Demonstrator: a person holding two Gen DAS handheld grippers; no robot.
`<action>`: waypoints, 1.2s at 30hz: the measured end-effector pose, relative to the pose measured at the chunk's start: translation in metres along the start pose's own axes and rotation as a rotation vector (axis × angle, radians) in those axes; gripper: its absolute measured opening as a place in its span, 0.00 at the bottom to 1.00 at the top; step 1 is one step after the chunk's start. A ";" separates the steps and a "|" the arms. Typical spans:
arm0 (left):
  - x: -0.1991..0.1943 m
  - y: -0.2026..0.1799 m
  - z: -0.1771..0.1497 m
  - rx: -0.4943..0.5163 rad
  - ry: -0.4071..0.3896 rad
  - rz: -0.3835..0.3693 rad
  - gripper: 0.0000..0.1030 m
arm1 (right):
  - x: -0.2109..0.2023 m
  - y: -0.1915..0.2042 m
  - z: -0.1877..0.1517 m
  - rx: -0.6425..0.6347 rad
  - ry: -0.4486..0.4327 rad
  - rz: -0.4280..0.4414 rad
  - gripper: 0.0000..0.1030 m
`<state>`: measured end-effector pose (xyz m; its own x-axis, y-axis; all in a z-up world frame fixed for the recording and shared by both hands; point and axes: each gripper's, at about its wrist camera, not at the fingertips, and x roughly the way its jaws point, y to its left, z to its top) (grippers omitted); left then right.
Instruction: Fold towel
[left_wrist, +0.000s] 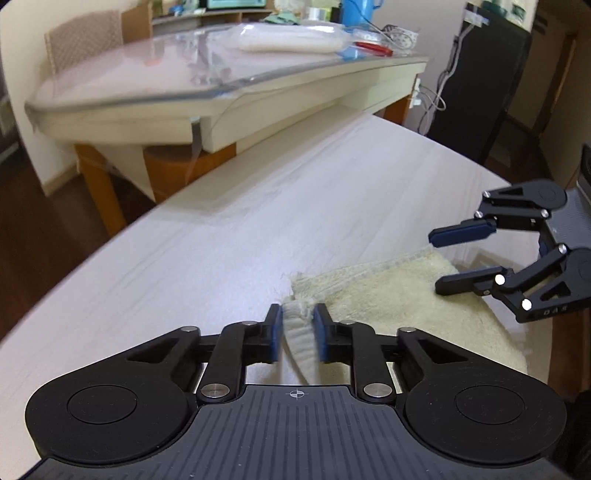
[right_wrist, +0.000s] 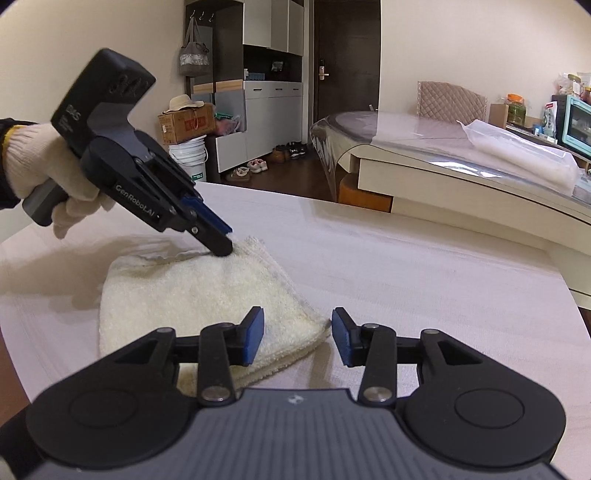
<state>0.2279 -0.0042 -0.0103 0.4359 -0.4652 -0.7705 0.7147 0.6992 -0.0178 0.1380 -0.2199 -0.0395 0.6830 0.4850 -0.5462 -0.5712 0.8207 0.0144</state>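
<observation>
A cream towel (left_wrist: 399, 295) lies folded on the pale wooden table (left_wrist: 221, 251). My left gripper (left_wrist: 298, 332) is shut on the towel's far corner, with a fold of cloth pinched between its blue pads. In the right wrist view the left gripper (right_wrist: 225, 243) presses that corner (right_wrist: 251, 243) down near the table. My right gripper (right_wrist: 298, 336) is open and empty, its jaws straddling the towel's near corner (right_wrist: 317, 328) just above the table. It also shows in the left wrist view (left_wrist: 439, 258), open over the towel's right edge.
A second table (left_wrist: 229, 92) with a clear cover and a plastic-wrapped bundle (left_wrist: 288, 37) stands just behind. A black cabinet (left_wrist: 480, 81) stands at the right. A gloved hand (right_wrist: 40, 173) holds the left gripper. Boxes, a bucket and shoes lie by the far wall (right_wrist: 192, 140).
</observation>
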 end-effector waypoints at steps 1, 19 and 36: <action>-0.004 -0.006 0.000 0.024 -0.005 0.007 0.15 | 0.001 0.000 0.000 -0.001 0.002 -0.001 0.45; 0.012 -0.026 0.011 0.161 -0.005 0.108 0.15 | -0.007 -0.007 -0.002 0.073 -0.043 -0.039 0.46; 0.016 -0.013 0.007 0.054 -0.022 0.175 0.50 | 0.007 -0.011 0.003 0.072 0.033 -0.152 0.46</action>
<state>0.2293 -0.0249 -0.0177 0.5674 -0.3509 -0.7449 0.6548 0.7408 0.1499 0.1505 -0.2250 -0.0405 0.7429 0.3444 -0.5740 -0.4276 0.9039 -0.0111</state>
